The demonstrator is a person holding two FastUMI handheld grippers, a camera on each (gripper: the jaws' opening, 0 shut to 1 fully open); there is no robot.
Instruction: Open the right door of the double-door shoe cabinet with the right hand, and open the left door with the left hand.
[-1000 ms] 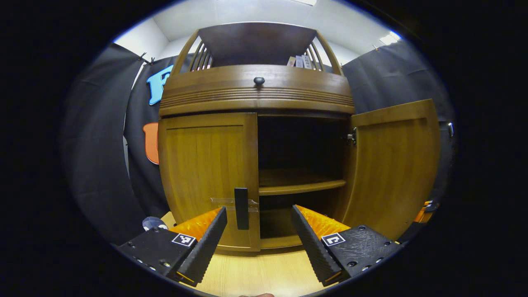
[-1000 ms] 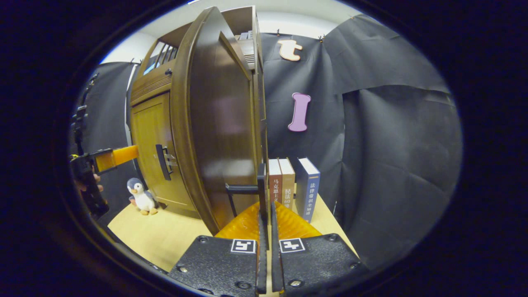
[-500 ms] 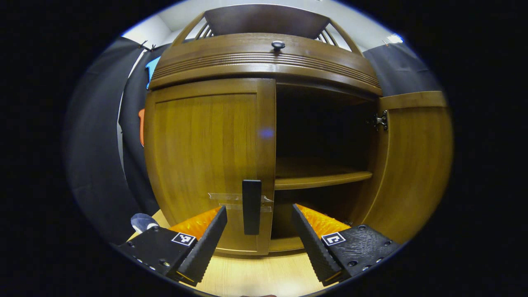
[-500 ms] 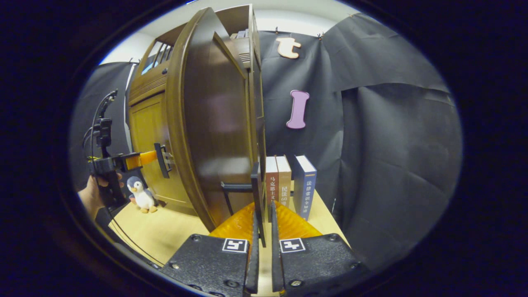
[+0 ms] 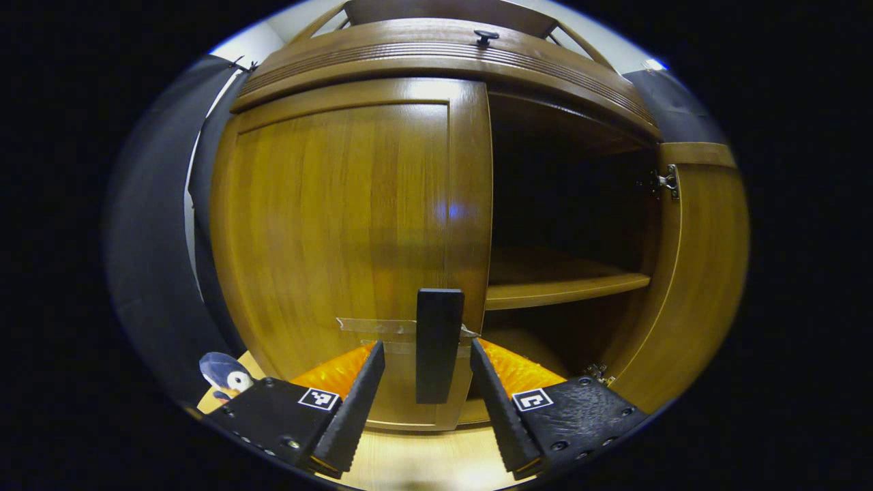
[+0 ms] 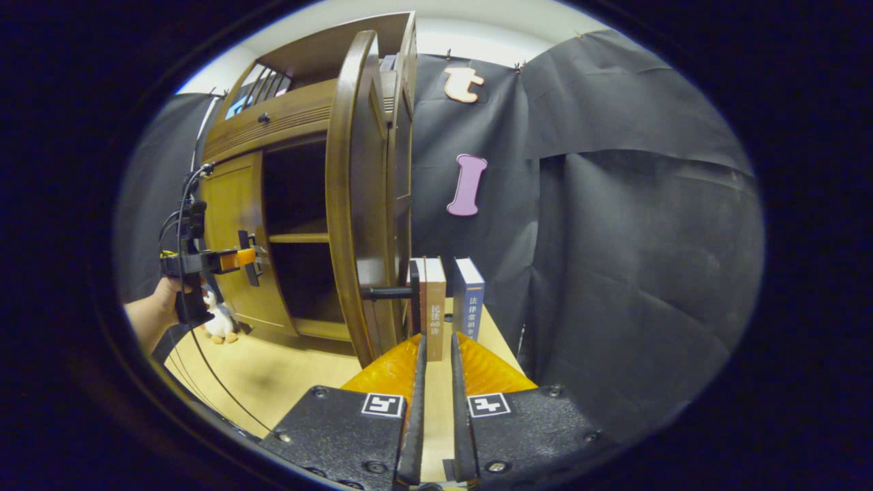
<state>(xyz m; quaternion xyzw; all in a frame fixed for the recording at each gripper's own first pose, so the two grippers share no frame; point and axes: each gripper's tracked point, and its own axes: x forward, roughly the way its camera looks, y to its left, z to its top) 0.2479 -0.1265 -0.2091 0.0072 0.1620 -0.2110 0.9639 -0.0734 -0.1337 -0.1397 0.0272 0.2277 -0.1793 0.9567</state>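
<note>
The shoe cabinet is warm brown wood with a curved front, a ribbed band across the top and a small dark knob above the doors. It stands on a pale wooden table against the black cloth wall.

In the left gripper view, the left door is shut, its grain glossy under the light. A dark bar handle stands upright near its inner edge, with a strip of clear tape behind it. The left gripper is spread wide, one finger on each side of that handle and neither touching it. The right door is swung out, showing a dark interior, a shelf and a metal hinge.

In the right gripper view, the right door is seen edge-on, wide open, its handle just ahead of the right gripper. That claw is narrowed to a thin gap; whether it pinches the handle cannot be told. Three books stand upright beside the cabinet; their spines carry Chinese characters too small to read reliably. A toy penguin sits by the left door, near a hand holding the left gripper.
</note>
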